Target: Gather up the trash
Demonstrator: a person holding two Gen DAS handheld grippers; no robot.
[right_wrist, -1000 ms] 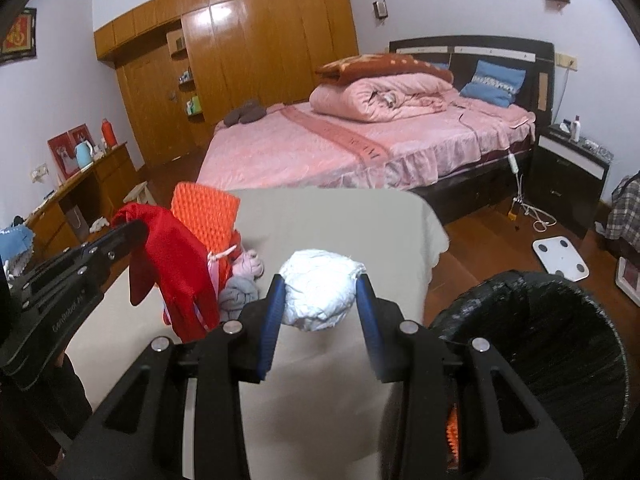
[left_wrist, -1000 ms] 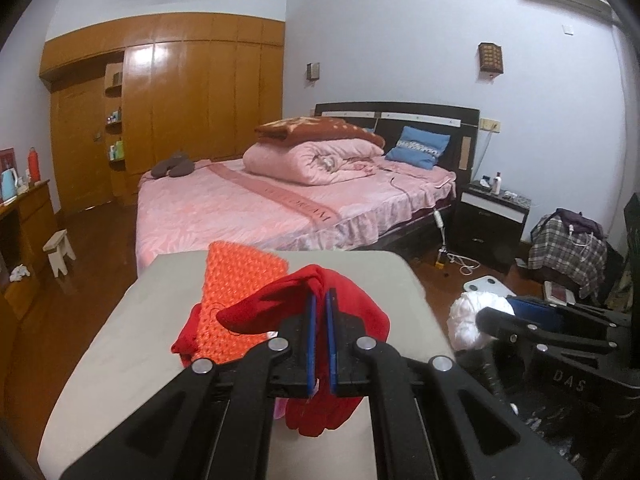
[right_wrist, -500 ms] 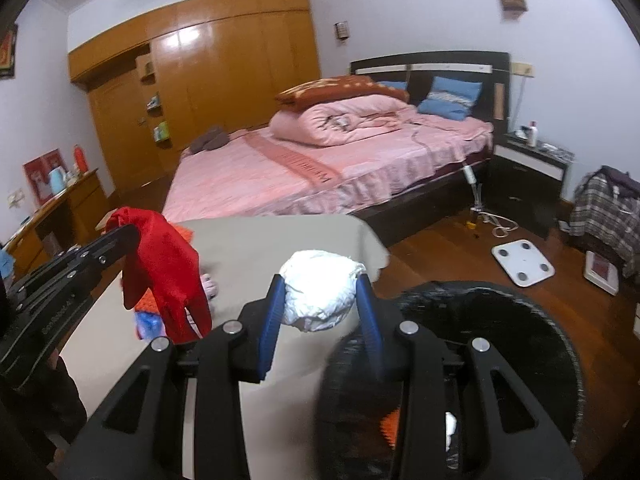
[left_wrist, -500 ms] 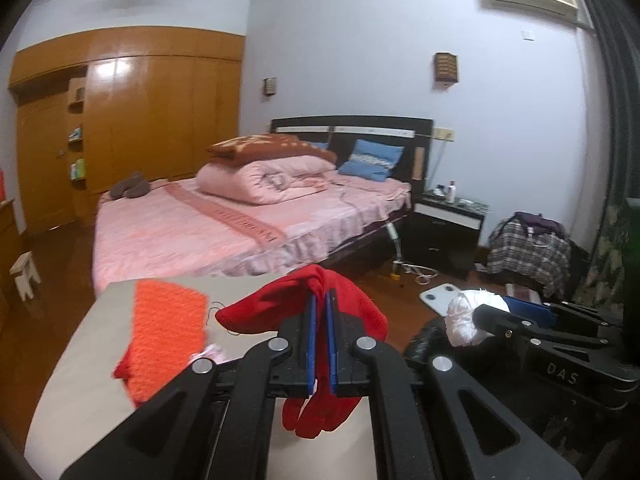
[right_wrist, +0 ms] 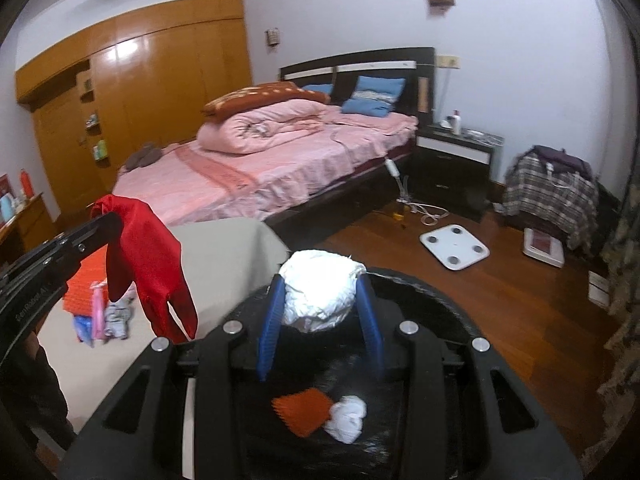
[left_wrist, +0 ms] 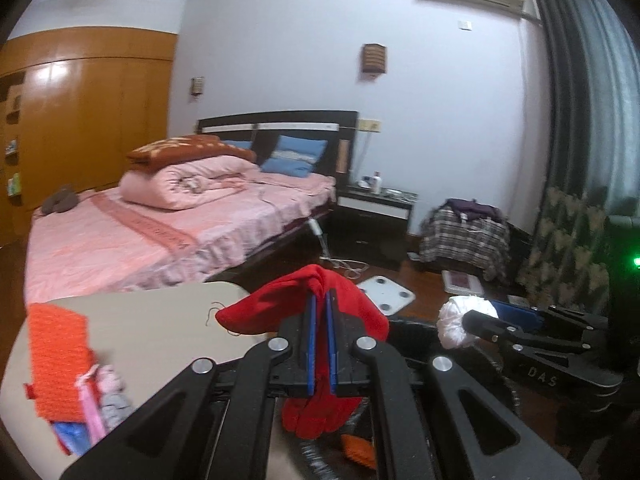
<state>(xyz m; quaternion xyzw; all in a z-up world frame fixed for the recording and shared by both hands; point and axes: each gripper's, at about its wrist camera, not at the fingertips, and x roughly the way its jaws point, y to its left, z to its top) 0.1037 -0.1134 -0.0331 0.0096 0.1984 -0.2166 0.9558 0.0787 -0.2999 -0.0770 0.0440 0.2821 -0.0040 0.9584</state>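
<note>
My left gripper (left_wrist: 320,300) is shut on a red cloth glove (left_wrist: 308,312), which hangs over the beige table's right edge by the bin; it also shows in the right wrist view (right_wrist: 148,264). My right gripper (right_wrist: 320,292) is shut on a crumpled white paper ball (right_wrist: 320,292) and holds it above the black-lined trash bin (right_wrist: 440,308). The ball also shows in the left wrist view (left_wrist: 456,320). In the bin lie an orange piece (right_wrist: 304,410) and a white paper wad (right_wrist: 348,418).
On the beige table (right_wrist: 224,256) lie an orange knitted cloth (left_wrist: 56,356) and small pink, grey and blue items (right_wrist: 104,316). A pink bed (right_wrist: 272,160), a nightstand (right_wrist: 456,160), a white scale (right_wrist: 454,246) and a plaid-covered pile (right_wrist: 548,188) stand beyond.
Both grippers have swung right, from over the table toward the bin. The paper ball is now above the bin's opening and the red glove is at the table's right edge.
</note>
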